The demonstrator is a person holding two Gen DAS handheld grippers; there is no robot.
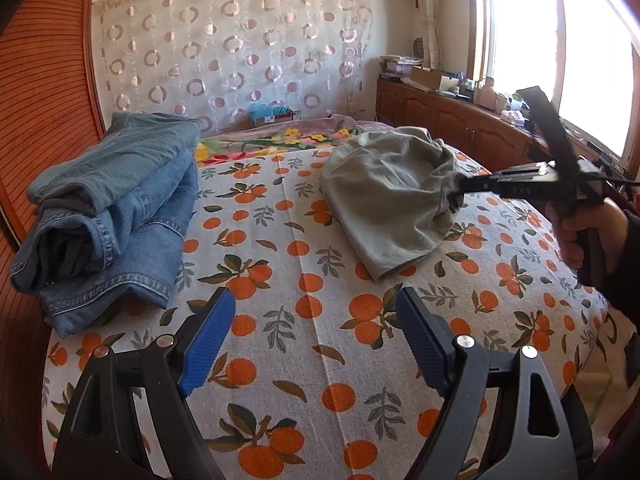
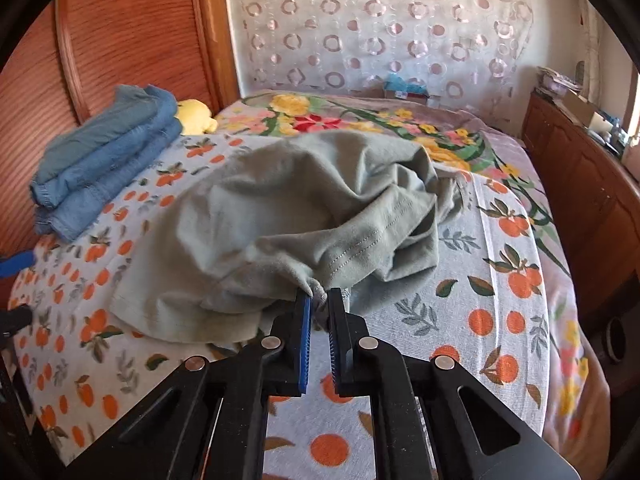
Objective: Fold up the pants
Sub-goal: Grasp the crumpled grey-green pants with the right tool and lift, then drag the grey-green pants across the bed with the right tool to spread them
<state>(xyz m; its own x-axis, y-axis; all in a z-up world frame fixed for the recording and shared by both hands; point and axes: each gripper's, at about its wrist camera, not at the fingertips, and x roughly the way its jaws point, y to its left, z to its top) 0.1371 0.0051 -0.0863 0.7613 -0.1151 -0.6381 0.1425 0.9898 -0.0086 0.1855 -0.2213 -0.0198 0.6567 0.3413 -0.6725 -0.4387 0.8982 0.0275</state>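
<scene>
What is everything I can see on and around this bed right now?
grey-green pants: one, crumpled, middle of the bed, one edge pinched.
denim stack: one folded pile, blue, left by the wooden headboard.
yellow soft toy: one, behind the denim.
bedsheet: white with an orange fruit print.
floral blanket: one, far end.
wooden cabinets: brown, under the window.
left tool: blue pads, open, empty.
right tool: shut on the pants.
hand: holds the right tool.

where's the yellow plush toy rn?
Right wrist view only: the yellow plush toy sits upper left on the bed, against the wooden panel, just right of the folded jeans stack.
</scene>
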